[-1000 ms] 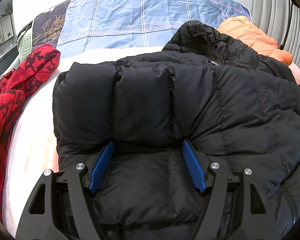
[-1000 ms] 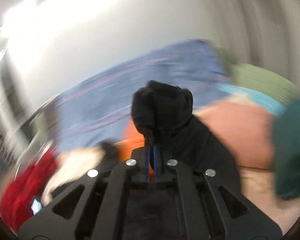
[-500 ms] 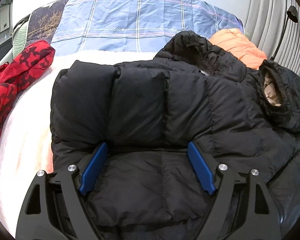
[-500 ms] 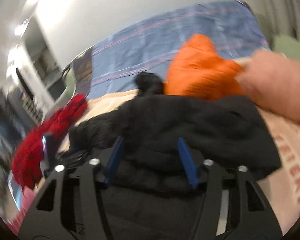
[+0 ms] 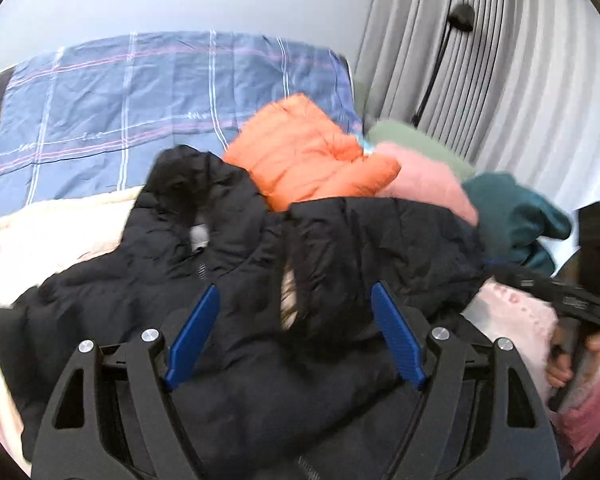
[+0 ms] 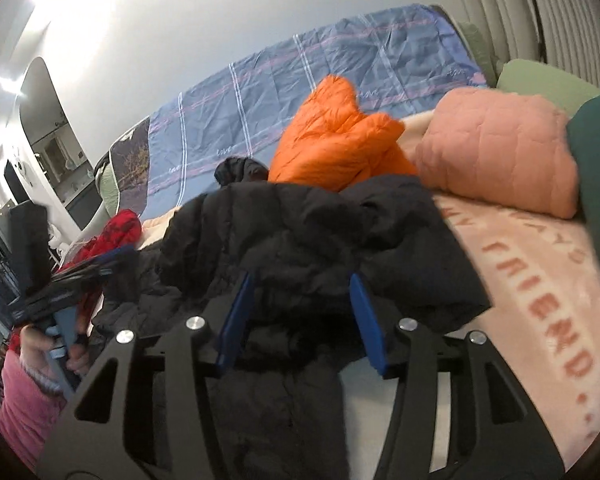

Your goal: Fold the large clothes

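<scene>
Left wrist view shows the left gripper [image 5: 296, 336] above the black puffer jacket [image 5: 228, 280], which lies crumpled across the pale blanket [image 5: 40, 240] on the bed. Its blue fingers [image 5: 194, 334] stand wide apart and are closing slightly; jacket fabric lies below and between them, but the pads do not appear to press on it.

Right wrist view shows the right gripper [image 6: 300, 316] over the same jacket's bunched edge, fingers [image 6: 366, 318] about half apart and closing a little, fabric between them, not clamped.

Judgement: the fold is mid-way. One part seems laid over the body and both grippers are free. The next move calls for a fresh grip on an outer edge or sleeve, then drawing it flat over the middle.

Count: one black jacket, one orange jacket [image 5: 304, 152], one pink quilted piece [image 6: 496, 152], one dark green garment [image 5: 512, 216], one red garment [image 6: 116, 232], one blue checked cover [image 5: 140, 100], two grippers.
</scene>
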Motion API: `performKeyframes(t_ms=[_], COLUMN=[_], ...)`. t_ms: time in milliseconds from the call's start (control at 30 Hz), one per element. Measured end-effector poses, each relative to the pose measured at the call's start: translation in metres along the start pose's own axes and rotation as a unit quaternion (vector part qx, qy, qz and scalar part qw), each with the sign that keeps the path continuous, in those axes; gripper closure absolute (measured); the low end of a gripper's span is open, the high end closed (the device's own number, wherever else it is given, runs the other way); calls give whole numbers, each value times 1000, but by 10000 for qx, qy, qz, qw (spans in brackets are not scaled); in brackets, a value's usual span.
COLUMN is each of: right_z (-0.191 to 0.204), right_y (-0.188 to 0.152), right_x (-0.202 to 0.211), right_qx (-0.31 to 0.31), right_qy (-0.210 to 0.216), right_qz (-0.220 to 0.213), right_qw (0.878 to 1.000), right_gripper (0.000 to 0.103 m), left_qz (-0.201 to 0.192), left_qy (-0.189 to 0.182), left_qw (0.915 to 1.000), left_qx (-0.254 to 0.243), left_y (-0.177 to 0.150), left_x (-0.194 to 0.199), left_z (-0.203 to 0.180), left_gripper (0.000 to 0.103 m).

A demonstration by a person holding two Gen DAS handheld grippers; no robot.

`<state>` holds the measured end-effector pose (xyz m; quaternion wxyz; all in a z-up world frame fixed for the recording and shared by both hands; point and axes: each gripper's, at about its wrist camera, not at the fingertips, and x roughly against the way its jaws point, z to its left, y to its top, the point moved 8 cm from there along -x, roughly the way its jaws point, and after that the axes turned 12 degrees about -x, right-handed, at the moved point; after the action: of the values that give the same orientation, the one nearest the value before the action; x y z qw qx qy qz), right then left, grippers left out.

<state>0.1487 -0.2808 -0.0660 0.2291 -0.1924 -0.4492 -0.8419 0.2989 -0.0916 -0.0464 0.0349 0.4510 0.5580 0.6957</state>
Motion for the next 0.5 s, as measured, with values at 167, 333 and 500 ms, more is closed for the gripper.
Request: performKeyframes(t_ms=[167, 333, 500], right_z=[-18, -46, -47], right_y=[32, 15, -30], right_x=[23, -9, -36], right_qx=[-165, -302, 97], right_qy=[-29, -336, -358], right_qz=[-517, 50, 774], right_qw=[9985, 9990, 9963], right_gripper=[45, 44, 45], left_qz=[329, -195, -522], left_qy=[-603, -705, -681], left_qw=[9976, 9970, 9958], left_qx=[109, -249, -327], left_y=[12, 14, -11], left_x=[-46, -1, 74], left_z=[-21, -41, -15], left_gripper=[99, 100, 100])
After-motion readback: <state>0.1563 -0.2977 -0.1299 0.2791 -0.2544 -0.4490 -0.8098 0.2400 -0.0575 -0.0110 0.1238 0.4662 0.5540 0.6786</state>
